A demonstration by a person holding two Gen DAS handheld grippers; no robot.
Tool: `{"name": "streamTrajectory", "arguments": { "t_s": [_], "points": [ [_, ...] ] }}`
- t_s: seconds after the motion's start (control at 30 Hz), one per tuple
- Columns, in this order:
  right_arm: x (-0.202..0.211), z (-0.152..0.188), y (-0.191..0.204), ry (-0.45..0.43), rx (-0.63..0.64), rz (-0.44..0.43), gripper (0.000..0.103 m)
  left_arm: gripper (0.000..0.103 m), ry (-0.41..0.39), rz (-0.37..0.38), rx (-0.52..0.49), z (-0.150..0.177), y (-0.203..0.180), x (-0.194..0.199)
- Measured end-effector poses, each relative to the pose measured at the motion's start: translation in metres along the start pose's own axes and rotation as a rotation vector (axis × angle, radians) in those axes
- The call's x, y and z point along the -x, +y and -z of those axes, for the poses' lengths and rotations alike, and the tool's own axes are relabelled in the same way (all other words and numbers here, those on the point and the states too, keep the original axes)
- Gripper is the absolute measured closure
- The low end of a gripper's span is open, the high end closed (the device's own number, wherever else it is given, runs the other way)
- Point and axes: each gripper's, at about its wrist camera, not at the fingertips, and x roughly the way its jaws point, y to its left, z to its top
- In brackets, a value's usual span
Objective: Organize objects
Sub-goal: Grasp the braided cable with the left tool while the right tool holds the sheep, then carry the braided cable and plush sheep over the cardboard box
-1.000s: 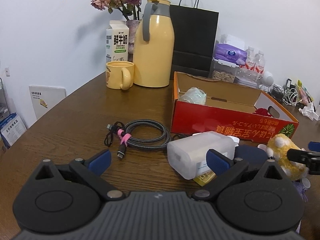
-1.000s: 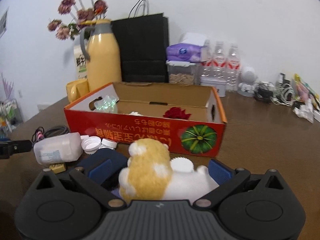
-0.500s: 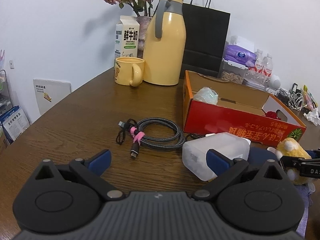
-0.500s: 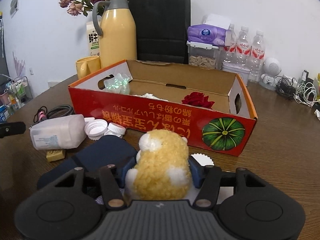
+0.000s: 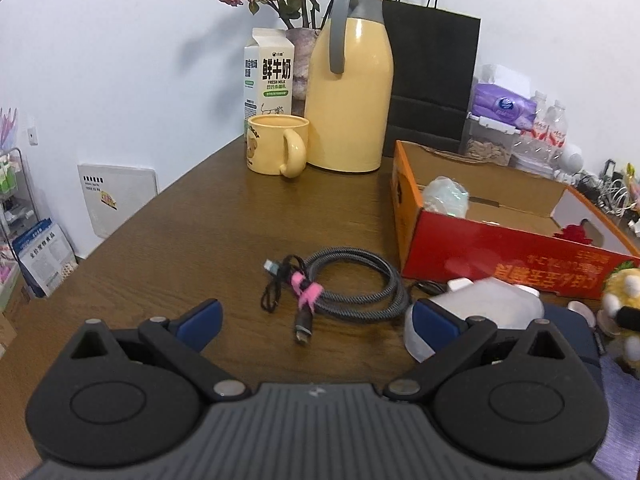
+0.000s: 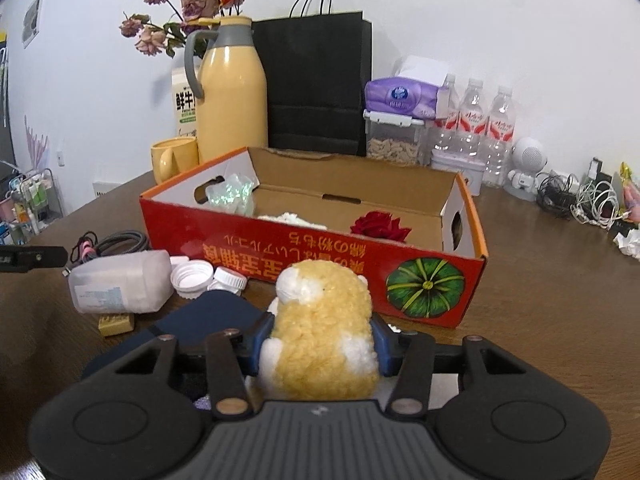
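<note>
A yellow and white plush toy [image 6: 324, 328] sits between the blue pads of my right gripper [image 6: 322, 338]. Its jaws are closing and the pads press into the toy's sides. Just beyond it stands the open red cardboard box [image 6: 312, 252], holding a red rose [image 6: 380, 226] and a crumpled clear wrapper [image 6: 230, 196]. My left gripper [image 5: 316, 316] is open above the table with nothing between its fingers. A coiled grey cable [image 5: 344, 284] with a pink tie lies just ahead of it. A white plastic bottle [image 5: 492, 308] lies on its side by the right finger. The plush toy [image 5: 624, 292] shows at the right edge there.
At the back stand a yellow thermos jug [image 5: 348, 96], a yellow mug [image 5: 276, 148], a milk carton [image 5: 268, 76], a black paper bag [image 6: 316, 84] and water bottles [image 6: 476, 120]. White caps [image 6: 192, 278] and a dark blue pouch [image 6: 208, 316] lie left of the toy. Cables [image 6: 580, 200] clutter the far right.
My right gripper's jaws have gone from wide open to pressing on the plush toy. The left gripper has shifted to the left, so the cable now lies ahead of it.
</note>
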Motion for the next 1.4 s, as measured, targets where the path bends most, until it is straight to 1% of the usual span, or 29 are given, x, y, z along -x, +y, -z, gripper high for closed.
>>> {"name": "streamTrajectory", "arguments": {
  "t_s": [0.2,0.3,0.43,0.53,0.63,0.73,0.83,0.97,1.0,1.07,1.3,1.4],
  "points": [
    [0.005,-0.006,-0.002,-0.029,0.000,0.027,0.055,0.000,0.079,-0.004,-0.062,-0.023,-0.004,-0.034],
    [0.006,-0.008,-0.004,-0.033,-0.006,0.038,0.055,0.000,0.127,0.013,-0.061,-0.035,-0.007,-0.052],
    [0.006,-0.010,-0.006,-0.039,-0.012,0.048,0.055,0.000,0.213,0.027,-0.034,-0.046,-0.014,-0.076],
    [0.005,-0.011,-0.007,-0.047,-0.013,0.051,0.055,0.000,0.258,0.033,-0.039,-0.048,-0.021,-0.090],
    [0.003,-0.012,-0.009,-0.048,-0.012,0.054,0.055,0.000,0.275,0.012,-0.038,-0.047,-0.027,-0.101],
    [0.002,-0.012,-0.012,-0.048,-0.012,0.052,0.055,0.000,0.299,-0.006,-0.016,-0.043,-0.029,-0.111],
    [0.001,-0.011,-0.013,-0.050,-0.014,0.048,0.055,0.000,0.288,-0.023,-0.024,-0.039,-0.032,-0.114],
    [0.001,-0.011,-0.016,-0.054,-0.018,0.043,0.055,0.000,0.268,-0.023,-0.016,-0.036,-0.030,-0.113],
    [0.001,-0.010,-0.016,-0.055,-0.019,0.042,0.055,0.001,0.264,-0.021,-0.016,-0.036,-0.030,-0.112],
    [0.002,-0.010,-0.017,-0.056,-0.020,0.041,0.055,0.011,0.249,-0.016,-0.022,-0.035,-0.028,-0.107],
    [0.004,-0.009,-0.016,-0.066,-0.016,0.042,0.055,0.014,0.229,-0.013,-0.015,-0.032,-0.016,-0.093],
    [0.006,-0.010,-0.015,-0.072,-0.010,0.042,0.055,0.014,0.204,-0.014,-0.011,-0.033,-0.011,-0.083]
  ]
}}
